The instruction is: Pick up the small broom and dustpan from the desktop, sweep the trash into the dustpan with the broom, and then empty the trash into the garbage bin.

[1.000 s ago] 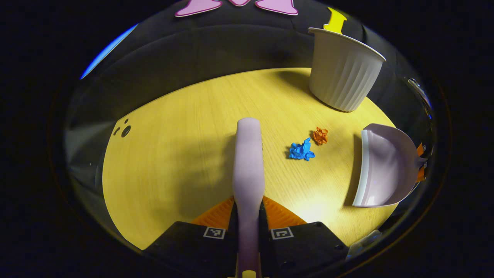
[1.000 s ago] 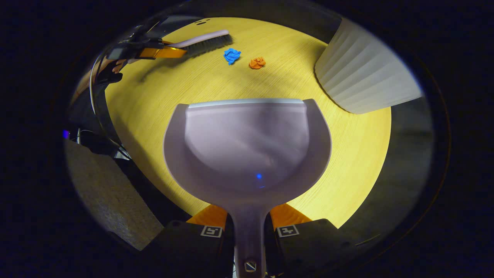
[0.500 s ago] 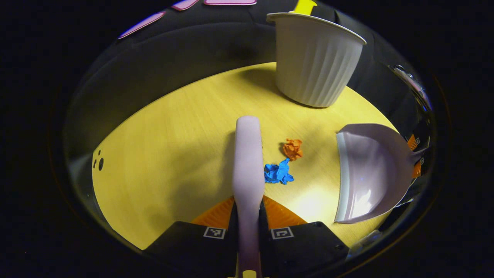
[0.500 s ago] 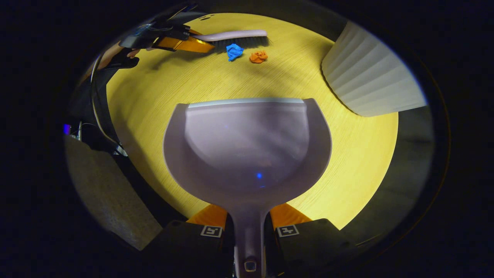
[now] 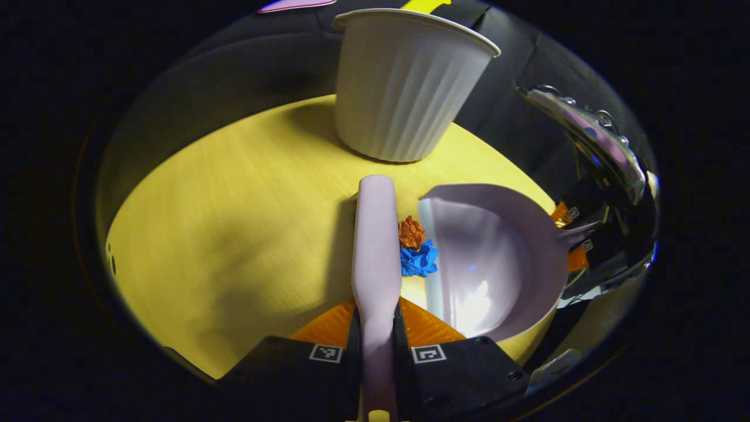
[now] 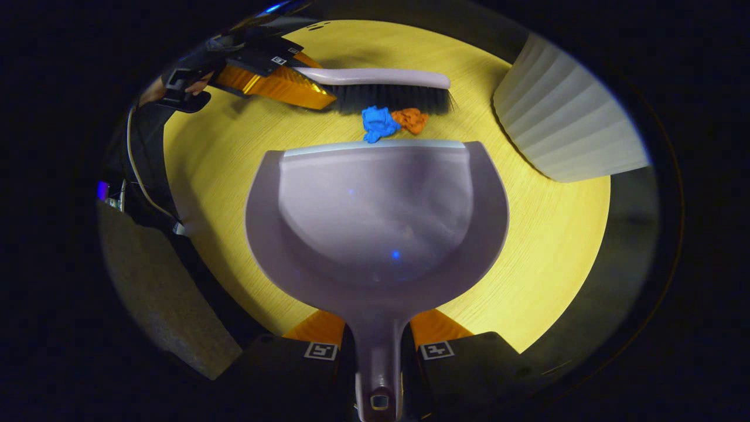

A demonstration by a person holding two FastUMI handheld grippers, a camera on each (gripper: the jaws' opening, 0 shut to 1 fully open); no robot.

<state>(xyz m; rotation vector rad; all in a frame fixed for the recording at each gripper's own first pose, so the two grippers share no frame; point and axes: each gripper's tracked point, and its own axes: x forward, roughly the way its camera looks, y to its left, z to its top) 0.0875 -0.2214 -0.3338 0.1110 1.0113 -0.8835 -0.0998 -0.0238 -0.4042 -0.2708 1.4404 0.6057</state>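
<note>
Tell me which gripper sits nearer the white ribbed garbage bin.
Hard to call. The left gripper holds the broom pointing toward the garbage bin; the right gripper holds the dustpan with the bin off to its right.

Left gripper view: rides the left tongs [image 5: 377, 328], low over the bench [image 5: 234, 223], facing along the broom [image 5: 375, 246] toward the bin [image 5: 404, 88]; close range.
Right gripper view: rides the right tongs [image 6: 378, 340], facing across the dustpan [image 6: 375, 223] toward the broom; close range.
Shared: bench, bin, broom, dustpan, blue scrap [image 5: 419, 261], orange scrap [image 5: 411, 232], seen from roughly opposite sides.
</note>
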